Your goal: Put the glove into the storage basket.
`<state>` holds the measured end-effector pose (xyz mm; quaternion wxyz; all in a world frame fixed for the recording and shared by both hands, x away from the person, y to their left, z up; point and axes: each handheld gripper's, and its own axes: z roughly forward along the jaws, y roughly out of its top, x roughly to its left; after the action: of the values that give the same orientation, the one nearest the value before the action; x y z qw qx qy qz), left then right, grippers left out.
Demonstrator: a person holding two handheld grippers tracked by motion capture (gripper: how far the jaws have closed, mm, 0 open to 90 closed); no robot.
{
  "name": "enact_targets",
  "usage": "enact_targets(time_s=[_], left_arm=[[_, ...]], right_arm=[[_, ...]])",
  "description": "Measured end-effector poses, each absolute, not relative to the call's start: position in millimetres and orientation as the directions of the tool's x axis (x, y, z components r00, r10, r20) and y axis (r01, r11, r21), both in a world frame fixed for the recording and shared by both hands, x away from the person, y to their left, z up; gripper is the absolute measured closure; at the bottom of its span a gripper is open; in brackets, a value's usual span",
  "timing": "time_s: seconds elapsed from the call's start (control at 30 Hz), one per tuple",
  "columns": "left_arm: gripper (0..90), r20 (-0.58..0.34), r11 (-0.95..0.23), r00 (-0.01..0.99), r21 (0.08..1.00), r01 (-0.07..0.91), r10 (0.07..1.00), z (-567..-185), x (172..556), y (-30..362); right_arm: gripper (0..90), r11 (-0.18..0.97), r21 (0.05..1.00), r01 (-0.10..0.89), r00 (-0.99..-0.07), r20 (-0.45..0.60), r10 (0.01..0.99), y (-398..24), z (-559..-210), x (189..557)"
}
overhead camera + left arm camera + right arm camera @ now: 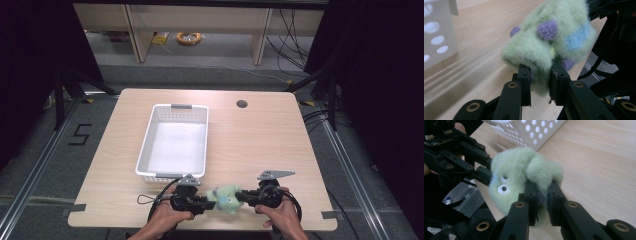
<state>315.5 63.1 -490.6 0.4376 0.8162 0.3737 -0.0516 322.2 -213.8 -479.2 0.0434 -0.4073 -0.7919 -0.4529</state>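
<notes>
A fuzzy pale green soft toy (226, 197) with purple knobs, a blue patch and small white eyes hangs between both grippers near the table's front edge. My left gripper (209, 202) comes in from the left and is shut on one end of the toy (544, 47); its pads (525, 75) pinch the plush. My right gripper (243, 196) comes in from the right, shut on the other end of the toy (521, 172), with fluff squeezed between its pads (554, 192). In the right gripper view the left gripper (487, 173) grips the toy's far side.
A white perforated basket (145, 145) stands empty on the wooden table (260, 145), just behind the left hand. Its holed wall (534, 131) is close behind the toy. A round cable hole (242, 104) lies at the table's back. The front edge is just below the hands.
</notes>
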Motion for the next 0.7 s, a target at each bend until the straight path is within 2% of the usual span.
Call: enact_targets(time_s=[0.07, 0.1, 0.2, 0.23, 0.33, 0.4, 0.7], left_arm=[[72.9, -0.423, -0.325, 0.712, 0.679, 0.659, 0.561, -489, 315, 64], [72.9, -0.413, -0.329, 0.720, 0.686, 0.649, 0.558, -484, 315, 66], [72.8, -0.412, -0.330, 0.727, 0.693, 0.641, 0.548, -478, 317, 68], [72.8, -0.406, -0.331, 0.731, 0.697, 0.636, 0.549, -473, 317, 69], [72.8, -0.401, -0.339, 0.739, 0.700, 0.628, 0.541, -469, 318, 70], [72.9, -0.402, -0.338, 0.738, 0.699, 0.630, 0.542, -465, 320, 73], [72.9, -0.387, -0.337, 0.738, 0.706, 0.623, 0.553, -443, 328, 83]], right_arm=[[80.8, 0.241, 0.668, 0.704, -0.647, 0.463, 0.606, -211, -474, 318], [80.8, 0.264, 0.693, 0.671, -0.679, 0.430, 0.595, -212, -472, 320], [80.8, 0.238, 0.681, 0.692, -0.655, 0.456, 0.602, -210, -466, 317], [80.8, 0.246, 0.706, 0.663, -0.678, 0.429, 0.597, -212, -463, 318], [80.8, 0.230, 0.689, 0.688, -0.657, 0.456, 0.600, -209, -457, 315], [80.8, 0.253, 0.711, 0.656, -0.685, 0.419, 0.597, -209, -455, 319], [80.7, 0.235, 0.705, 0.669, -0.676, 0.446, 0.587, -200, -433, 326]])
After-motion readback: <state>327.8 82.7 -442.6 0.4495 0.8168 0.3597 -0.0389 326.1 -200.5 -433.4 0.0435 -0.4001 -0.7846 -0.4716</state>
